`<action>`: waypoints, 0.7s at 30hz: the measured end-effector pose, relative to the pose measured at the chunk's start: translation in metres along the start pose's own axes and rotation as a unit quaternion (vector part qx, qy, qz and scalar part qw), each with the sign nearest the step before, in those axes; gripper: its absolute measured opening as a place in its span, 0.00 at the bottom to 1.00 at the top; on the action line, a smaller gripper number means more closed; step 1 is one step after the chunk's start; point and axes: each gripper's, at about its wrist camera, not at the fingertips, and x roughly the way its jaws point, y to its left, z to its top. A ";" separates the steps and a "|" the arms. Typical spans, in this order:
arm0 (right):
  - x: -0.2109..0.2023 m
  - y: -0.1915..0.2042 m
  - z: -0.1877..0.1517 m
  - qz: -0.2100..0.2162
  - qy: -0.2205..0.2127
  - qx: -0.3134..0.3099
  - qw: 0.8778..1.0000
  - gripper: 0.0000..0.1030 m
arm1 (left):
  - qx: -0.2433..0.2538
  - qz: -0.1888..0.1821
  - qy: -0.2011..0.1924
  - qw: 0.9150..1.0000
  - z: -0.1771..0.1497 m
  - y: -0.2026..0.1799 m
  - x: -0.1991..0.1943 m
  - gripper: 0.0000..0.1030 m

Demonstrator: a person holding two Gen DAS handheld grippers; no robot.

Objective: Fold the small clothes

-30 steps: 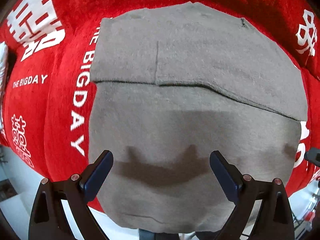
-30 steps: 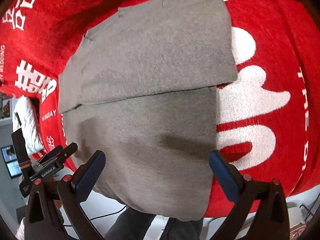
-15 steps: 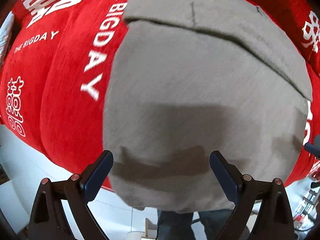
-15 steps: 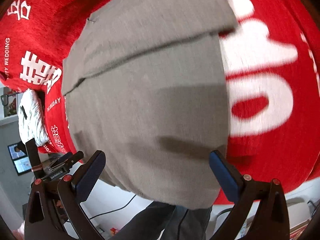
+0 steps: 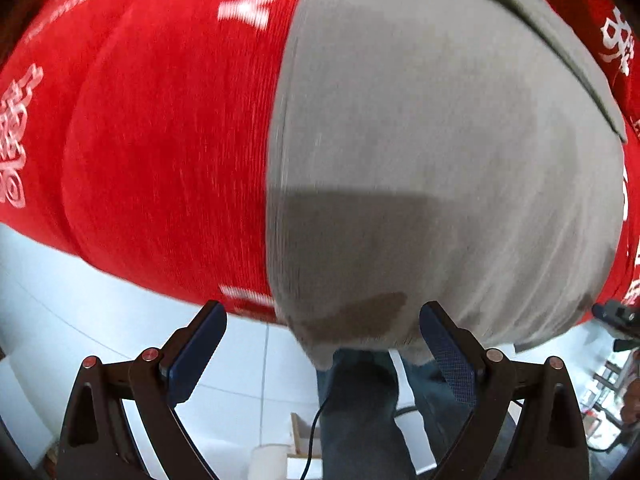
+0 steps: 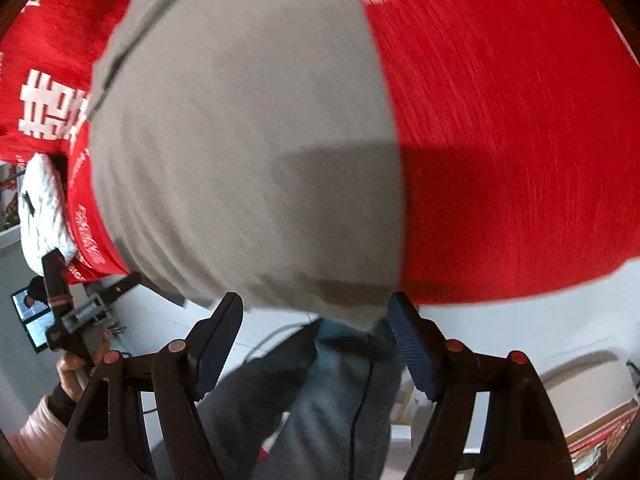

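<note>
garment (image 5: 440,140) on cloth (image 5: 160,140), overhanging edge

red printed cloth (image 5: 160,140) | white floor (image 5: 100,312) | jeans (image 6: 332,400) | white bundle (image 6: 40,208)

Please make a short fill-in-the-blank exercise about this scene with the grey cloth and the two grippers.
1. The grey garment lies on a ____ blanket with white lettering.
2. The left gripper has its jaws ____, with nothing between them.
3. The near edge of the grey garment hangs just beyond the two fingertips of the ____ gripper in the right wrist view.
4. Below both grippers, the person's legs are in blue ____.

Missing words: red; open; right; jeans
</note>
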 end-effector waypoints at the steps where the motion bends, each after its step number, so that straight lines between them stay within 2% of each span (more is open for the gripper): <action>1: 0.007 -0.005 -0.005 -0.002 0.004 0.004 1.000 0.77 | -0.004 -0.008 0.006 1.000 -0.002 -0.001 0.006 0.95; 4: 0.028 -0.018 -0.014 -0.007 0.012 0.014 1.000 0.77 | -0.005 -0.026 0.016 1.000 -0.007 -0.004 0.022 0.95; 9: 0.059 -0.025 -0.018 0.009 0.010 0.008 1.000 0.76 | 0.004 -0.048 0.029 0.998 -0.017 -0.012 0.042 0.95; 14: 0.068 -0.026 -0.010 0.027 0.001 0.009 1.000 0.76 | 0.007 -0.061 0.026 0.998 -0.013 -0.008 0.051 0.95; 15: 0.069 -0.026 -0.010 0.033 0.000 0.014 0.999 0.69 | 0.003 -0.067 0.026 0.997 -0.013 -0.007 0.051 0.95; 16: 0.069 -0.027 -0.011 0.045 0.000 0.019 0.999 0.42 | 0.000 -0.072 0.026 0.997 -0.014 -0.007 0.051 0.91; 17: 0.068 -0.027 -0.013 0.061 0.005 0.029 0.998 0.28 | -0.001 -0.078 0.025 0.997 -0.018 -0.006 0.054 0.86; 18: 0.066 -0.028 -0.015 0.062 0.008 0.034 0.997 0.11 | -0.002 -0.090 0.025 0.996 -0.020 -0.009 0.053 0.77; 19: 0.062 -0.028 -0.017 0.068 0.005 0.036 0.997 0.11 | -0.002 -0.098 0.026 0.995 -0.022 -0.011 0.052 0.63; 20: 0.056 -0.026 -0.020 0.075 0.001 0.035 0.997 0.11 | 0.001 -0.104 0.026 0.994 -0.025 -0.017 0.047 0.55; 21: 0.051 -0.024 -0.021 0.088 0.000 0.034 0.996 0.10 | 0.008 -0.112 0.026 0.993 -0.026 -0.019 0.044 0.29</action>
